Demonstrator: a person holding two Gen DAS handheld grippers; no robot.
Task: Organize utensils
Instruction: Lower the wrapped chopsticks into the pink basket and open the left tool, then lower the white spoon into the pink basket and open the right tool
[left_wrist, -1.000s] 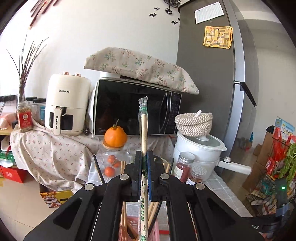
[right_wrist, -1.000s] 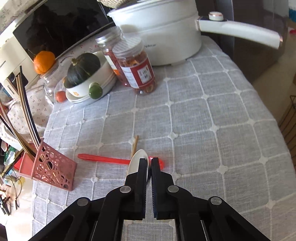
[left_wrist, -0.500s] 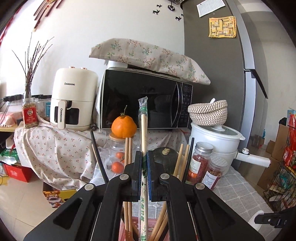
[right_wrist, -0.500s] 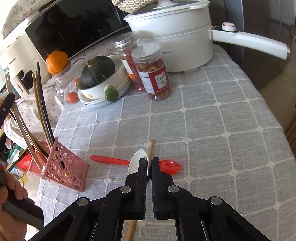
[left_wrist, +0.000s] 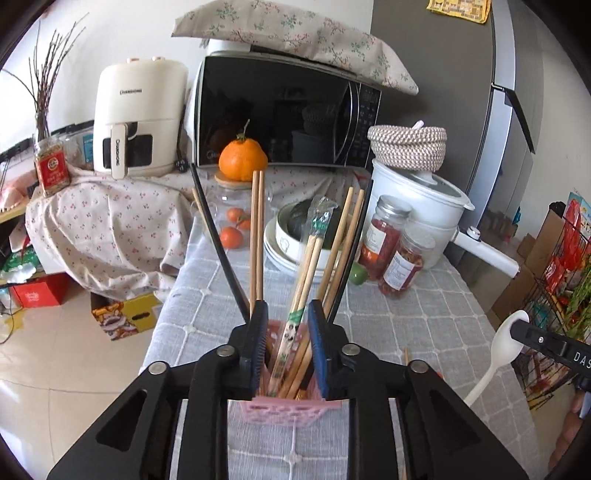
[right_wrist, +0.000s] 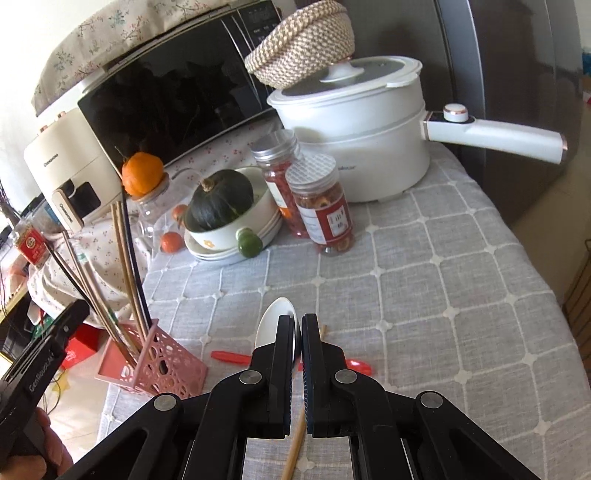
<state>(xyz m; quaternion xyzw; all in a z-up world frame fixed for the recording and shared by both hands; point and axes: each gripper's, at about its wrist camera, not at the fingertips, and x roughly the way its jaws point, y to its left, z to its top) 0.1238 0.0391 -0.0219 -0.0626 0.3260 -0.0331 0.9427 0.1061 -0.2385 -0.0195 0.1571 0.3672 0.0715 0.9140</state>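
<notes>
L gripper (left_wrist: 284, 328) jaws just opened partway; wrapped chopsticks (left_wrist: 295, 321), pinched upright a sec ago, now lean free in pink holder (left_wrist: 288, 406) w/ the other sticks, pads not pressing them. Looks like that drop is done. R gripper (right_wrist: 299, 343) clamped nearly shut on white spoon (right_wrist: 275, 321), lifted off tablecloth (right_wrist: 443, 295); prob next into holder. Red spoon (right_wrist: 229, 357) & loose stick (right_wrist: 295, 446) left on cloth.

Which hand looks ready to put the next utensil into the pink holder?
Right: the right gripper already clamps the white spoon, while the left gripper stands open over the pink holder.
</notes>
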